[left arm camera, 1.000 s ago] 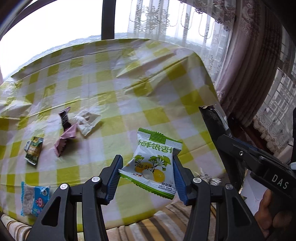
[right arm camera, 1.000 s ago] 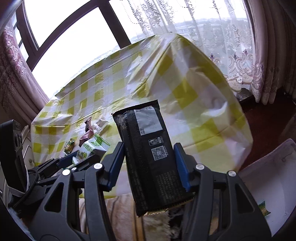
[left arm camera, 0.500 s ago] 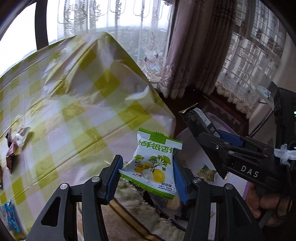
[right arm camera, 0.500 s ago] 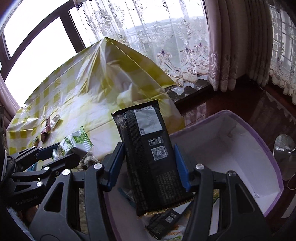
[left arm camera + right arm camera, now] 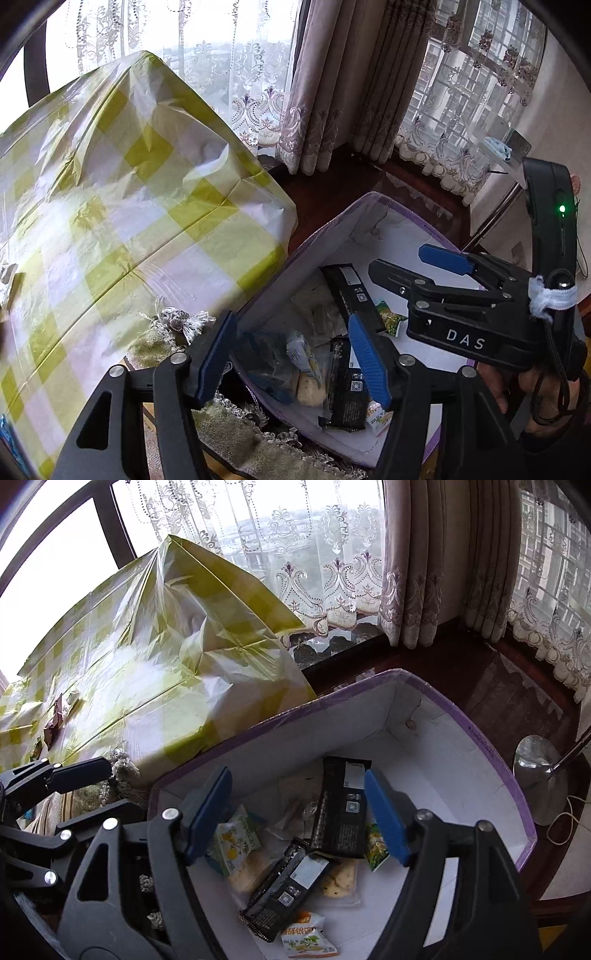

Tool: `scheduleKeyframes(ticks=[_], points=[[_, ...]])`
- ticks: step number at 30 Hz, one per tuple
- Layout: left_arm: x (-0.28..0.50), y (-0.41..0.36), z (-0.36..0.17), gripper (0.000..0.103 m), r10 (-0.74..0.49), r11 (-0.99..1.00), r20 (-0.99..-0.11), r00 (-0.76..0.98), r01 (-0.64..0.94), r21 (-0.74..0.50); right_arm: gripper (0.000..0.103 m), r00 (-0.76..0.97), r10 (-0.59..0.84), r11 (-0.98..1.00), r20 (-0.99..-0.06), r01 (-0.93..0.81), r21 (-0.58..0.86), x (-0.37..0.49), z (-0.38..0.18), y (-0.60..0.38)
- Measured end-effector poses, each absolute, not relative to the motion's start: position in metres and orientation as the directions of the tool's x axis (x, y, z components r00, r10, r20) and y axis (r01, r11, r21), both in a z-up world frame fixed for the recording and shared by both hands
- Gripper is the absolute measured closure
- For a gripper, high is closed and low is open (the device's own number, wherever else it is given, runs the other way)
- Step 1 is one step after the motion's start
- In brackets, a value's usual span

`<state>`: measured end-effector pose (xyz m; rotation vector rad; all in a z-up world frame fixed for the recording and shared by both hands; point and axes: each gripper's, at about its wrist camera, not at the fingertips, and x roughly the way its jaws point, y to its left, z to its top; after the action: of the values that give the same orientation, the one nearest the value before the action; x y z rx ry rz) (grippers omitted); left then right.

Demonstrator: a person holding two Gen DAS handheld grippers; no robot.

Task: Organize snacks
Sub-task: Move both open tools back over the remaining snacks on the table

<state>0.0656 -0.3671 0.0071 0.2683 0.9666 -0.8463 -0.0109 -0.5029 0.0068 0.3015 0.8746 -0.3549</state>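
My left gripper (image 5: pixel 291 354) hangs over the white box with a purple rim (image 5: pixel 332 229). Its jaws are opening, and the green-and-white packet (image 5: pixel 301 356) sits blurred below them inside the box, clear of both pads. My right gripper (image 5: pixel 295 805) is over the same box (image 5: pixel 480 738) with its jaws opening too. The long black packet (image 5: pixel 340 812) lies free on the other snacks beneath it. The green-and-white packet (image 5: pixel 236 840) leans at the box's left side. Each gripper shows in the other's view: the right (image 5: pixel 397 258), the left (image 5: pixel 122 790).
The box holds a second black packet (image 5: pixel 284 890), crackers (image 5: pixel 340 882) and another green-and-white packet (image 5: pixel 306 938). A table under a yellow-checked cloth (image 5: pixel 129 221) stands to the left with a few wrappers (image 5: pixel 55 720). Curtains and a metal lamp base (image 5: pixel 535 760) lie beyond.
Both grippers swung from the table over to the box. Each has let go of its packet, and both packets are now down in the box. Both pairs of jaws stand wider.
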Motion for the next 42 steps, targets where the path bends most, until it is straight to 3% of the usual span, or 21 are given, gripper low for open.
scheduleKeyframes(ticks=[3,7,13,19,23,32,42], points=[[0.066,-0.361,0.014,0.023,-0.528,0.670,-0.786,0.322,0.726,-0.153,0.019,0.586,-0.210,0.904,-0.783,0.421,0.073,-0.008,0.011,-0.496],[0.064,-0.352,0.029,0.019,-0.531,0.697,-0.745,0.404,0.708,-0.114,0.018,0.581,-0.277,0.903,-0.766,0.429,-0.001,-0.006,0.021,-0.486],[0.066,-0.339,0.044,0.019,-0.444,0.772,-0.704,0.553,0.636,0.012,0.012,0.613,-0.367,0.884,-0.700,0.463,-0.058,-0.008,0.041,-0.473],[0.075,-0.310,0.053,0.019,-0.443,0.809,-0.623,0.645,0.587,0.032,0.010,0.671,-0.432,0.877,-0.603,0.468,-0.107,-0.011,0.057,-0.457],[0.088,-0.281,0.059,0.019,-0.497,0.815,-0.627,0.600,0.570,-0.101,0.010,0.705,-0.360,0.901,-0.611,0.434,-0.031,-0.009,0.058,-0.455],[0.095,-0.207,0.061,0.019,-0.484,0.861,-0.585,0.651,0.472,-0.187,0.010,0.738,-0.246,0.942,-0.628,0.335,0.024,0.003,0.063,-0.421],[0.106,-0.095,0.045,0.019,-0.387,0.919,-0.633,0.670,0.228,-0.321,0.010,0.753,-0.088,0.974,-0.652,0.202,0.102,0.024,0.064,-0.369]])
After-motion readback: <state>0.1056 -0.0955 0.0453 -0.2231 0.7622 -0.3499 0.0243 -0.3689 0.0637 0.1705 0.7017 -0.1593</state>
